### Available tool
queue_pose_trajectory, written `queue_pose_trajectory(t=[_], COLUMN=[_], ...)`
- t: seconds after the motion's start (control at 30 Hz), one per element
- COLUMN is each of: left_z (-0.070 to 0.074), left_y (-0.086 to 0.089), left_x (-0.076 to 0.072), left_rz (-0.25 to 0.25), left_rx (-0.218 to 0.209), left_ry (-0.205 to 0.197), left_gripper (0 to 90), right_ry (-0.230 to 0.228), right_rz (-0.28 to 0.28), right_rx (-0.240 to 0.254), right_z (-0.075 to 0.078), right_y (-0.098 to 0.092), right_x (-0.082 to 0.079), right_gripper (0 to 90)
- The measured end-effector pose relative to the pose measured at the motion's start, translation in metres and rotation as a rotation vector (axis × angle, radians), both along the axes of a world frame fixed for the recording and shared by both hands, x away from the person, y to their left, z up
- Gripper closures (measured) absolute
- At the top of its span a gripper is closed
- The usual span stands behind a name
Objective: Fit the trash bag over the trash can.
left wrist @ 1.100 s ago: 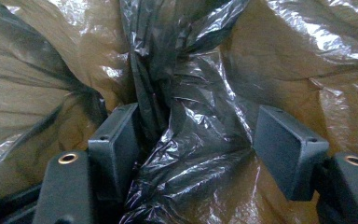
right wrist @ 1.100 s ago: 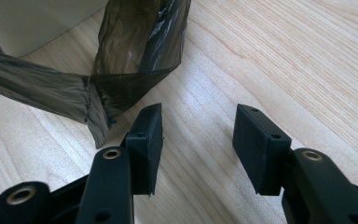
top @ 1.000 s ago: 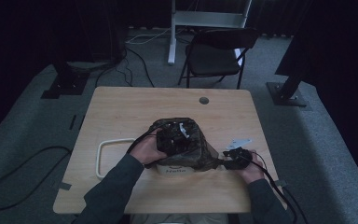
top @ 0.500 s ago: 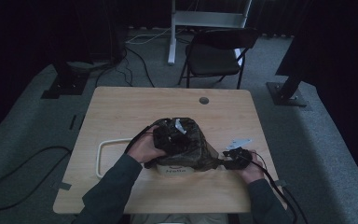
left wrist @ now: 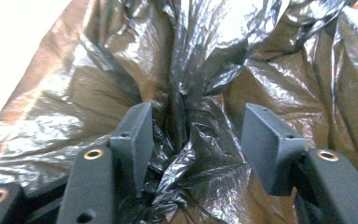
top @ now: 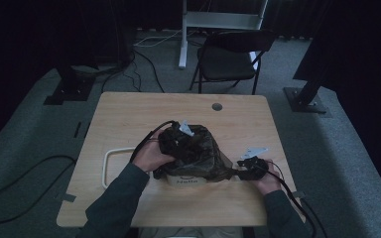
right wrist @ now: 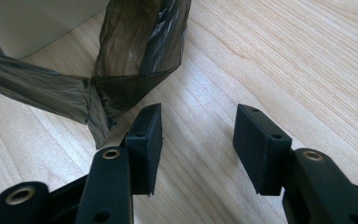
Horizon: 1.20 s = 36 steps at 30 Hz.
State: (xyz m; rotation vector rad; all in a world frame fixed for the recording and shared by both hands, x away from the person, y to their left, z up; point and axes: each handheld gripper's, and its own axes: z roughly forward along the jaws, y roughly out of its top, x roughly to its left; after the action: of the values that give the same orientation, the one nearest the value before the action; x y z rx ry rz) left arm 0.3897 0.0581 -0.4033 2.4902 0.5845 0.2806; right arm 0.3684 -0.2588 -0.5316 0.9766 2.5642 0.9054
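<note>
Dim room, grey carpet floor point(top: 357, 163), black folding chair point(top: 230, 57) behind wooden table point(top: 129, 111), dark curtains point(top: 30, 29)

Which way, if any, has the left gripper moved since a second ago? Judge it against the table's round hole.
Yes: the left gripper edged slightly toward the round hole; its jaws have just been closing, with bag plastic between them.

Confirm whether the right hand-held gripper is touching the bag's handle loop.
Apart. The right gripper view shows the right hand-held gripper open over bare table, with the bag's handle loop just beyond its left jaw.
</note>
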Motion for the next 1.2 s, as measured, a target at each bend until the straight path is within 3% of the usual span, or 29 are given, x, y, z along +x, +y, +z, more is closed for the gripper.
queue_pose_trajectory(t=[0.13,0.2,0.23,0.3,0.77,0.93,1.2], left_z=[0.003,0.003,0.007,0.008,0.015,0.018,0.019], left_y=[0.004,0.004,0.007,0.008,0.015,0.020,0.022], left_x=[0.000,0.000,-0.001,-0.002,-0.006,-0.006,-0.006], left_rz=[0.005,0.005,0.008,0.014,0.030,0.044,0.049], left_rx=[-0.048,-0.048,-0.095,-0.111,-0.117,-0.141,-0.145], left_ry=[0.000,0.000,-0.007,-0.009,-0.067,-0.071,-0.084], left_gripper=[49.3,50.2,51.7,52.6,58.4,58.1,57.1], right_ry=[0.000,0.000,0.000,0.000,0.004,0.005,0.005], right_rz=[0.000,0.000,0.000,0.000,-0.002,-0.003,-0.003], right_rx=[0.000,0.000,0.000,0.000,0.007,0.010,0.010], right_z=[0.000,0.000,0.000,0.000,0.000,0.000,-0.001], right_y=[0.000,0.000,0.000,0.000,-0.001,-0.001,-0.001], right_x=[0.000,0.000,0.000,0.000,0.001,0.001,0.001], right_gripper=[51.8,51.8,51.8,51.7,51.4,51.3,50.9])
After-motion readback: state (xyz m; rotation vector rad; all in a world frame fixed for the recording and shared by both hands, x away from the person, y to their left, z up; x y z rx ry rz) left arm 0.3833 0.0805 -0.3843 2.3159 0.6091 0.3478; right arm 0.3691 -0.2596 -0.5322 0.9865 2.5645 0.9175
